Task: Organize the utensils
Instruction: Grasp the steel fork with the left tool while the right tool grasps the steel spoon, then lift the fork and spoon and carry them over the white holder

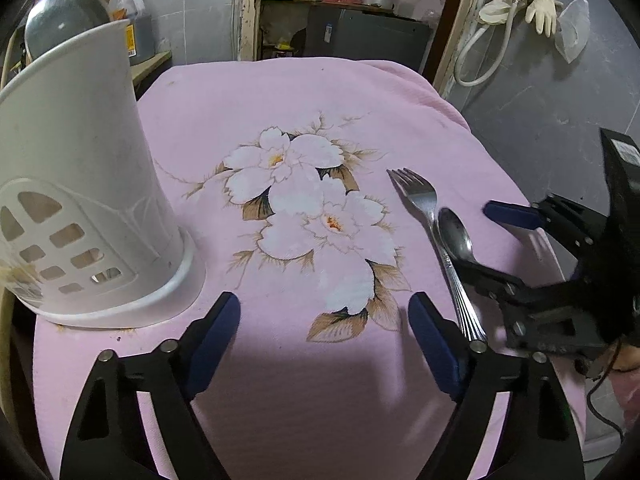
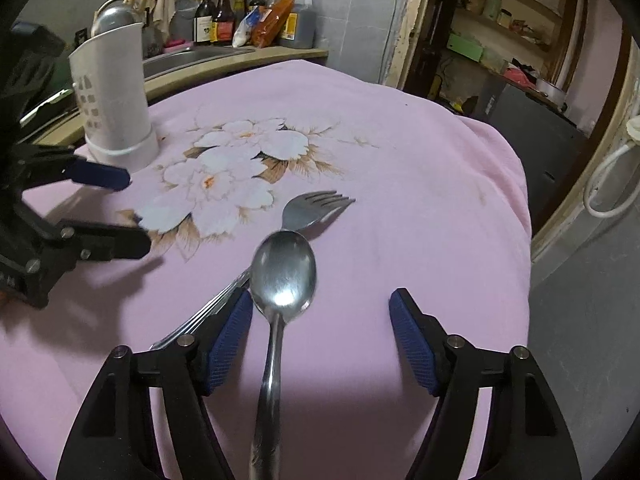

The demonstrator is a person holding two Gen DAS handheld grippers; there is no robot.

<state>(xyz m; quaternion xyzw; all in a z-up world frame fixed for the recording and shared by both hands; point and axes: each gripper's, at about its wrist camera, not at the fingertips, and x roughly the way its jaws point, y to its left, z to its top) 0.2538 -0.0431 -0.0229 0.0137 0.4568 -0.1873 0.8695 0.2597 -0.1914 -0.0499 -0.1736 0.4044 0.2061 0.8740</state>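
1. The spoon [image 2: 285, 276] lies at the right wrist view's lower centre, beside the fork [image 2: 308, 210], both on the pink floral cloth [image 2: 420, 208].
2. The right gripper [image 2: 320, 336] is spread wide, straddling the spoon's handle without touching it.
3. The left gripper [image 1: 324, 334] is spread over bare cloth.
4. The white utensil holder [image 1: 76, 184] stands upright at the left wrist view's left.

The left wrist view looks low across the bench [image 1: 280, 92] toward a far doorway; the right wrist view faces perhaps leftward, close over the spoon [image 2: 284, 272]. Both share the fork [image 1: 416, 192].
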